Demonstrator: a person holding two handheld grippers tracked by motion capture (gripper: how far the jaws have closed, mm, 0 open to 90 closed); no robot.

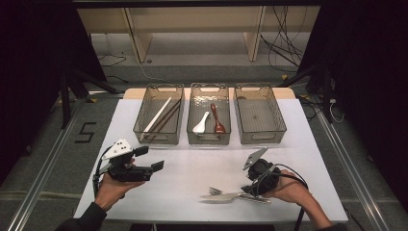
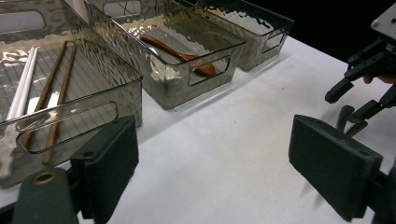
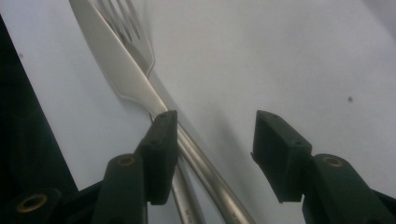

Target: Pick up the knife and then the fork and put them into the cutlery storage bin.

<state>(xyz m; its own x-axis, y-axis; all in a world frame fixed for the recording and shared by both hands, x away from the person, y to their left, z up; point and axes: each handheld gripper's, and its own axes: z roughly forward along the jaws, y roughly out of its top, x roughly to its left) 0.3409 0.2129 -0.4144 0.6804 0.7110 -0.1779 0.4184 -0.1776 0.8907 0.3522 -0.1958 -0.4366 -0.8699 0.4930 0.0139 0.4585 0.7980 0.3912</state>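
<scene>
Notably, right gripper [image 3: 212,154] jaws stood apart astride crossed knife [image 3: 119,70] and fork [image 3: 135,35] handles, risking a double pickup; left gripper [image 2: 212,168], at nine o'clock, gaped empty.

White table [image 1: 298,144] with three bins [image 1: 209,137], knife [image 1: 219,196], fork [image 1: 215,191].

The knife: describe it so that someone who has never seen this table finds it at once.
On the white table, look at the near edge, in front of the three bins, by the right gripper. Two silver pieces lie crossed there: the knife has a smooth plain blade, while the fork beside it ends in tines.
</scene>
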